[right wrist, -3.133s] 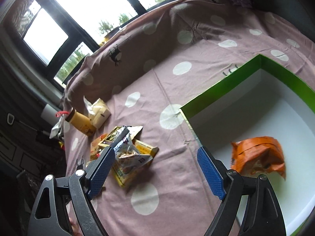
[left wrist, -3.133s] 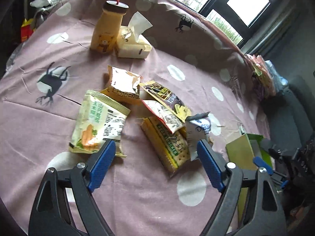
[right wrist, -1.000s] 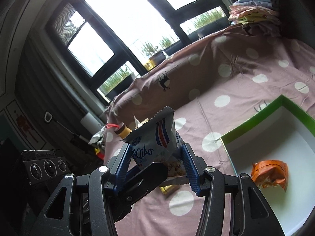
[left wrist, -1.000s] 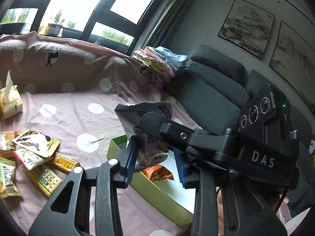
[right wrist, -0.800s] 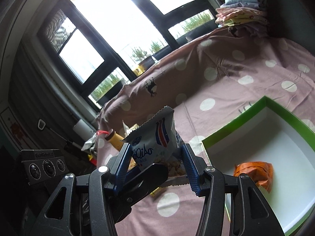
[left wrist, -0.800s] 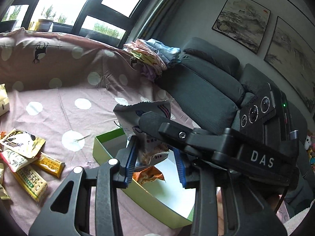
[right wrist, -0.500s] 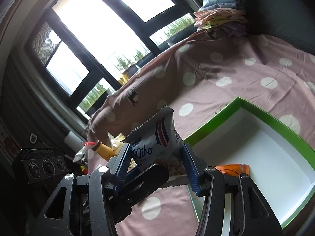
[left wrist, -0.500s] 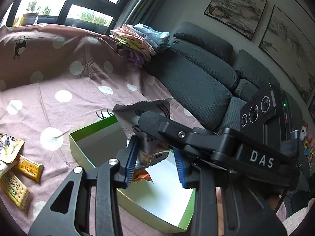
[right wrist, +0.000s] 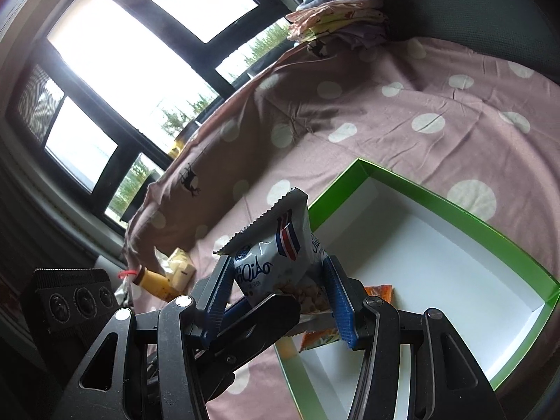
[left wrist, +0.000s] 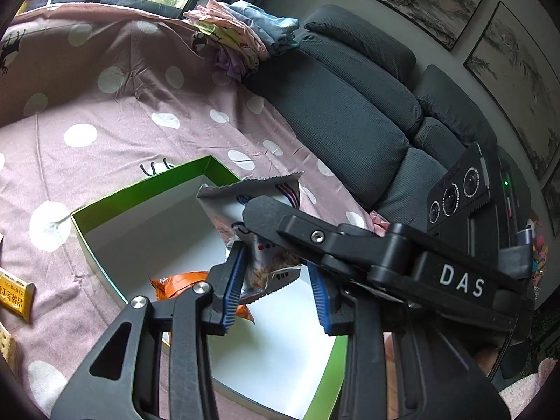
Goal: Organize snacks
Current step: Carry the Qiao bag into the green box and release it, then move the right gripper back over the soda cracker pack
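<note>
The dotted bedsheet (left wrist: 115, 112) has slid past; the green box (left wrist: 147, 183) now lies below. Both my left fingers (left wrist: 276, 288) and right fingers (right wrist: 280, 297) pinch one snack bag (right wrist: 276, 255); ready to drop.

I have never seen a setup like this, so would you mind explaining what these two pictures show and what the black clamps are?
There is no robot here: a person holds a two-finger clamp in each hand, and each clamp carries a wide-angle camera looking along its blue-padded fingers. One picture is taken from the left gripper, the other from the right gripper; each also catches the other clamp crossing in. Both are closed on the same white snack bag, held up over an open green box with a white inside. An orange packet already lies in that box. The box sits on a pink polka-dot cloth, where a yellow snack bar lies off to the side. A grey sofa stands behind.
</note>
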`<state>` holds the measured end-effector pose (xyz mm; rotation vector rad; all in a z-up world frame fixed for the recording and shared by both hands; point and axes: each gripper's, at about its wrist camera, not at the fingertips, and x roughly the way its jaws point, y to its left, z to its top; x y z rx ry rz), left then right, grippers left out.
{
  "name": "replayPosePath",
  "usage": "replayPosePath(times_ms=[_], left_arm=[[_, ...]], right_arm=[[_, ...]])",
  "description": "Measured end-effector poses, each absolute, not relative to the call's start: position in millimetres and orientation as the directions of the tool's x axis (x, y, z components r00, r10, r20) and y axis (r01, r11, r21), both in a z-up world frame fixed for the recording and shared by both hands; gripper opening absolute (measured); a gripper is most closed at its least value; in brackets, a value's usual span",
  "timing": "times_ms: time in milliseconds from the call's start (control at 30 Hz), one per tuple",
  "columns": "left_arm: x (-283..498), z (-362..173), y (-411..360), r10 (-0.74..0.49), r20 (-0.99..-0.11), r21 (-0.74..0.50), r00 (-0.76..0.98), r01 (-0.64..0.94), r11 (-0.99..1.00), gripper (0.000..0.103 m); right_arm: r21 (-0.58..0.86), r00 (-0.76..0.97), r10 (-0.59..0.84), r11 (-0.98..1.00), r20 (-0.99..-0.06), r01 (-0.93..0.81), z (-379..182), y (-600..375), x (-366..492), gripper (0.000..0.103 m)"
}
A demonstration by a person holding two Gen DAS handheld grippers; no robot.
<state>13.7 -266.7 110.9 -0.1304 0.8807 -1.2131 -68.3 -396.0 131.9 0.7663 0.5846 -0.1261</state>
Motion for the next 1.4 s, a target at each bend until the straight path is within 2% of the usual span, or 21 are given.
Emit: replayPosePath(times_ms=[467,800,900,1067,1133,1200,1333,1400], left_arm=[[21.1,86.3,-278.8,-0.803,-0.595,-0.548,0.029,0.717,0.432,0.034],[23.9,82.4,-277.1,-0.788,-0.613,-0.543,0.045,0.701,0.463,0.034],[24.9,81.9,-274.6,-0.766,-0.637,-0.516,0.084,0.693,0.504,0.037],[22.3,87.0,-262.3,-0.747,-0.649,-0.476,0.143,0.689,0.546,0.047],[21.4,90.6,-256.1,-0.742,-0.649,-0.460,0.170,0.689,0.560,0.055],[21.2,95.2,-247.5,-0.737,-0.647,-0.446,0.195,0.687,0.574,0.056],[21.7,105.7,-222.2,-0.721,-0.637,-0.426,0.274,0.655,0.625,0.072],[21.1,111.0,-206.1,-0.697,-0.639,-0.396,0.326,0.637,0.661,0.075]], right_arm=[[0.626,0.770,0.123,0.667,-0.627,0.404,103.2,-411.7,-56.6,0.055],[0.629,0.757,0.131,0.656,-0.640,0.418,97.6,-413.1,-52.9,0.055],[0.631,0.759,0.129,0.654,-0.638,0.418,97.9,-413.1,-53.7,0.055],[0.605,0.756,0.091,0.664,-0.649,0.439,100.4,-410.6,-52.2,0.055],[0.586,0.750,0.069,0.673,-0.657,0.451,102.5,-409.5,-52.5,0.056],[0.565,0.748,0.042,0.683,-0.663,0.463,105.4,-408.0,-53.0,0.065],[0.557,0.768,0.017,0.699,-0.640,0.449,114.3,-403.4,-55.6,0.070],[0.550,0.778,0.008,0.712,-0.628,0.436,119.2,-398.9,-56.0,0.075]])
